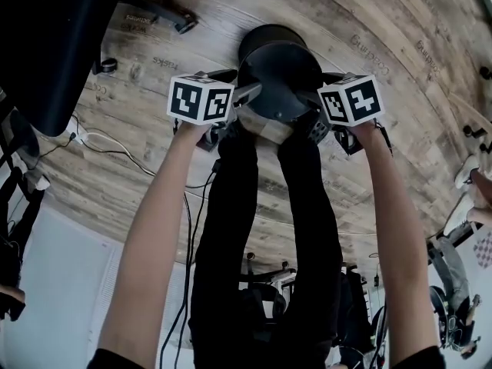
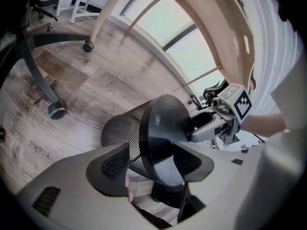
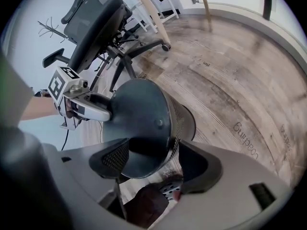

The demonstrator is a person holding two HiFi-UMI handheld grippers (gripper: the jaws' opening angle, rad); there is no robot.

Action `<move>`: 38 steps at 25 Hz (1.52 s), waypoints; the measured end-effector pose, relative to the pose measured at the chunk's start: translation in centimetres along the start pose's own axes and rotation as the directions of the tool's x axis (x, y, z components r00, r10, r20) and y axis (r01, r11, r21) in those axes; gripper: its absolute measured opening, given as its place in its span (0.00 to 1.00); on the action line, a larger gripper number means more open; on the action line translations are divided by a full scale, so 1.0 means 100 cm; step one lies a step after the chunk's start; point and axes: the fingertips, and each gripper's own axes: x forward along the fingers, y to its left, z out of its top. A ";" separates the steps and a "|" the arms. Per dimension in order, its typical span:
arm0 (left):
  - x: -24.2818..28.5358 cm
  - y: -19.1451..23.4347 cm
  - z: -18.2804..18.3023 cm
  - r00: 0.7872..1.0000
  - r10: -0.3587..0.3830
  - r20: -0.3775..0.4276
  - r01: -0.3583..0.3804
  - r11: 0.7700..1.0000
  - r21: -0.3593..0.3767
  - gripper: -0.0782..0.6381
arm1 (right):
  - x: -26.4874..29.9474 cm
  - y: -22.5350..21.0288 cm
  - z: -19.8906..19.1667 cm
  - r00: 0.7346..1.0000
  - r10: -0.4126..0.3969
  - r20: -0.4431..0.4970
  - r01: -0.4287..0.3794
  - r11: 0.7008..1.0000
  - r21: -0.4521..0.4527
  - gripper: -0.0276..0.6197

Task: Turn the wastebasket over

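The black wire-mesh wastebasket with a solid round base sits tilted on the pale wood-plank floor, just in front of the person's shoes. Its flat base faces up and back toward the person, and its mesh wall slopes away to the mouth end, which is down at the floor. The base is a smooth dark disc with a small rivet near its rim, and the wall is fine see-through mesh. The left claw stands at the base's left side and the right claw at its right. Each has its jaws spread wide and straddling the base's rim, one jaw over the disc and the other beside the mesh, and neither visibly pinches it. Beyond the mouth end the planks run open to the floor's far edge under a curved window wall. To the left a black office chair stands with its castor base near the basket. Thin cables trail toward the floor's left edge, beside the person's black-trousered legs.
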 end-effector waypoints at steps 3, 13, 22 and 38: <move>0.000 0.001 0.000 1.000 -0.010 0.002 0.010 1.000 -0.012 0.51 | -0.001 -0.001 0.001 1.000 0.002 0.004 -0.002 1.000 0.000 0.55; -0.002 -0.007 0.001 0.999 0.039 -0.019 -0.038 0.998 0.044 0.47 | -0.005 -0.001 -0.001 0.999 -0.039 0.002 0.039 0.999 0.008 0.54; -0.012 -0.012 0.036 0.995 0.090 0.043 -0.097 0.979 0.179 0.46 | -0.022 -0.006 0.023 0.993 -0.089 0.084 0.090 0.996 -0.017 0.53; -0.023 -0.011 0.039 0.989 0.124 0.077 -0.139 0.959 0.245 0.46 | -0.034 -0.001 0.036 0.977 -0.141 0.159 0.151 0.987 -0.057 0.48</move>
